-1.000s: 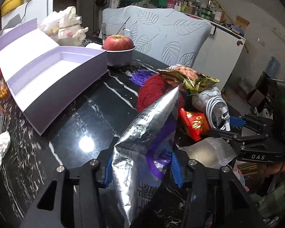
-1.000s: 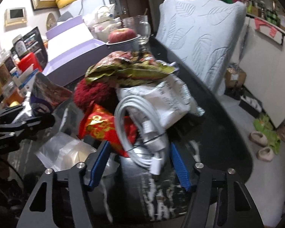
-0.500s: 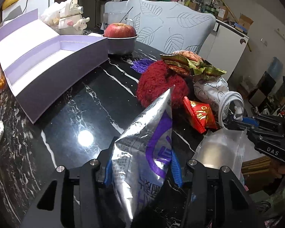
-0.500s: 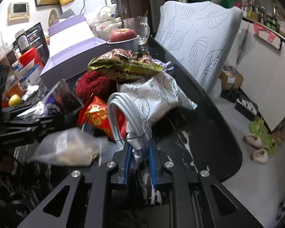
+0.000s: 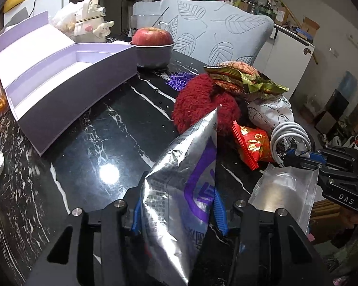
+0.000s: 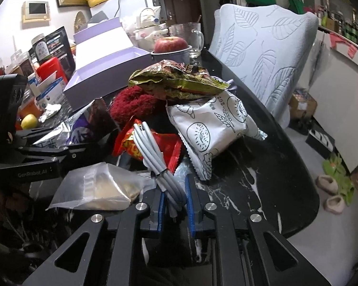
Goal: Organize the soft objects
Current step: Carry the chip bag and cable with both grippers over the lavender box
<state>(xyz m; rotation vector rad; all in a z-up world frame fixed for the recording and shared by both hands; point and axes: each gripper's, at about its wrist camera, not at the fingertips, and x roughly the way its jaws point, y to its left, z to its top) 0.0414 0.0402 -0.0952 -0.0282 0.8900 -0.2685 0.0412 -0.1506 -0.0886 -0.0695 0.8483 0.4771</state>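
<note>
Left wrist view takes in the black marble table (image 5: 88, 143), with the open purple box (image 5: 59, 76) standing empty at its far left and the heap of soft things at the right. That heap holds a red fuzzy bundle (image 5: 200, 104), a green-gold snack bag (image 5: 241, 76) on top, a white printed pouch (image 5: 272, 112), a red packet (image 5: 250, 143) and a clear pouch (image 5: 284, 190). Nothing lies in the box, so by my reading the sorting has barely started and nearly all of the pile is left.

The left gripper (image 5: 179, 212) is clamped on the silver foil bag (image 5: 183, 181), held upright above the table. The right gripper (image 6: 174, 200) is closed tight on the coiled white cable (image 6: 155, 152), beside the red packet.

Only the right wrist view shows the cable bundle's tie, the clutter of jars (image 6: 19, 59) beyond the box and the slippers (image 6: 329, 190) on the floor. Only the left wrist view looks into the box's stepped interior.
</note>
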